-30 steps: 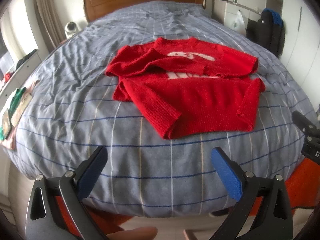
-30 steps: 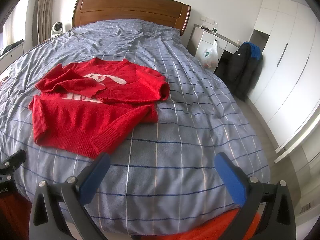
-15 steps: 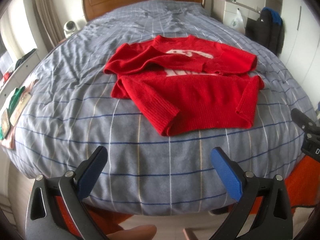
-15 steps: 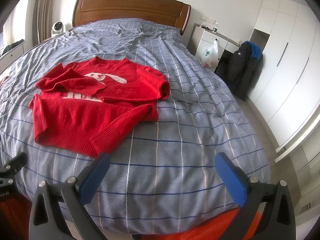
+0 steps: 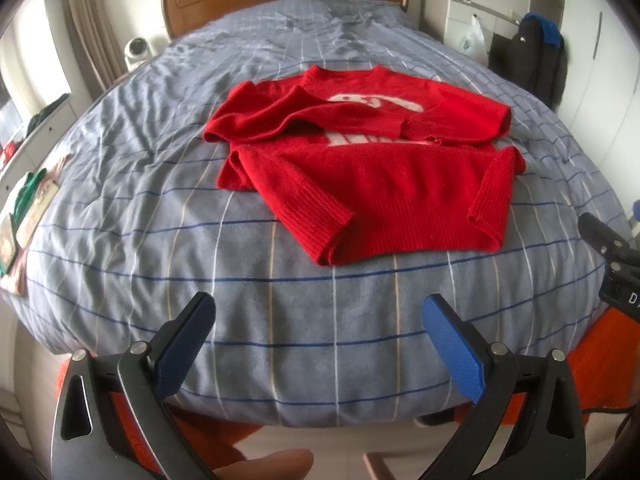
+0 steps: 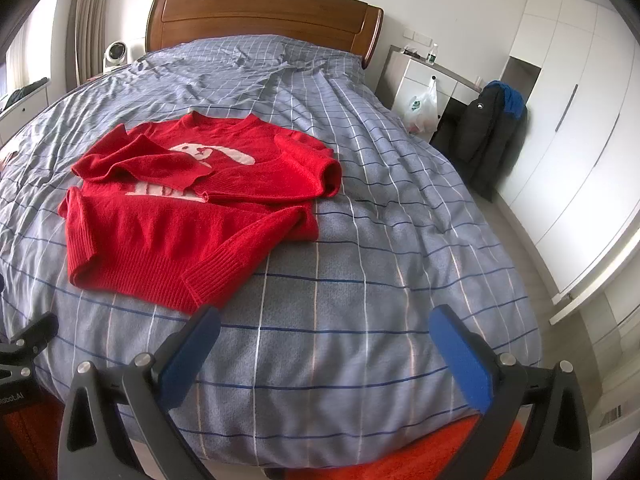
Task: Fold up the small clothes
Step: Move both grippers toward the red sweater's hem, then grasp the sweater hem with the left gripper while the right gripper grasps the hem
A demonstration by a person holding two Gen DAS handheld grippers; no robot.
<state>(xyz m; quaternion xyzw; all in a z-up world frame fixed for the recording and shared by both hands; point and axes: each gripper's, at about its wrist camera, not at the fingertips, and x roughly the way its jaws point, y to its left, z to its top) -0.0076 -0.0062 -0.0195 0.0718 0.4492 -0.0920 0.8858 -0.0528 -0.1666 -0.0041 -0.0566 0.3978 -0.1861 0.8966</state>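
A red knit sweater (image 5: 384,172) with a white chest print lies front-up on the grey checked bed (image 5: 200,240). Both sleeves are folded in across the body; one lies over the chest, the others' cuffs reach the hem. It also shows in the right wrist view (image 6: 180,216), left of centre. My left gripper (image 5: 318,312) is open and empty, above the bed's near edge, short of the hem. My right gripper (image 6: 324,324) is open and empty, near the hem's right corner.
A wooden headboard (image 6: 260,16) stands at the far end. A white nightstand (image 6: 424,80) with a plastic bag, a dark jacket (image 6: 492,128) and a white wardrobe (image 6: 580,120) are on the right. Small clothes (image 5: 28,200) lie at the bed's left edge. An orange rug (image 6: 440,452) is below.
Both grippers have moved slightly forward toward the sweater; it looks a little closer. Both stay open and empty. The sweater has not moved.
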